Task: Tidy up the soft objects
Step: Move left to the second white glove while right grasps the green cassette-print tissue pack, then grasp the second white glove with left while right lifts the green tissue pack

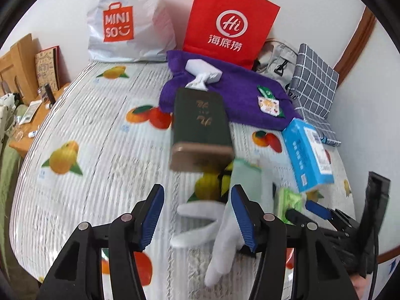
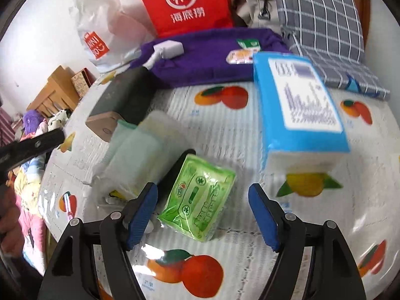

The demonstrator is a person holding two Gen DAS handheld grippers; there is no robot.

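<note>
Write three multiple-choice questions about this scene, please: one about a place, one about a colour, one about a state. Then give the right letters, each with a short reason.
1. Where does the green tissue pack lie?
A. between the right gripper's fingers
B. inside the red paper bag
C. on the purple towel

2. What colour is the large tissue box?
A. yellow
B. blue
C. black

3. What state are the right gripper's jaws in?
A. shut on the pack
B. open
C. shut on nothing

Key: 1 A, the pack sits on the sheet between the fingers; 2 B, its sides are blue; 3 B, the pads stand clear of the pack.
</note>
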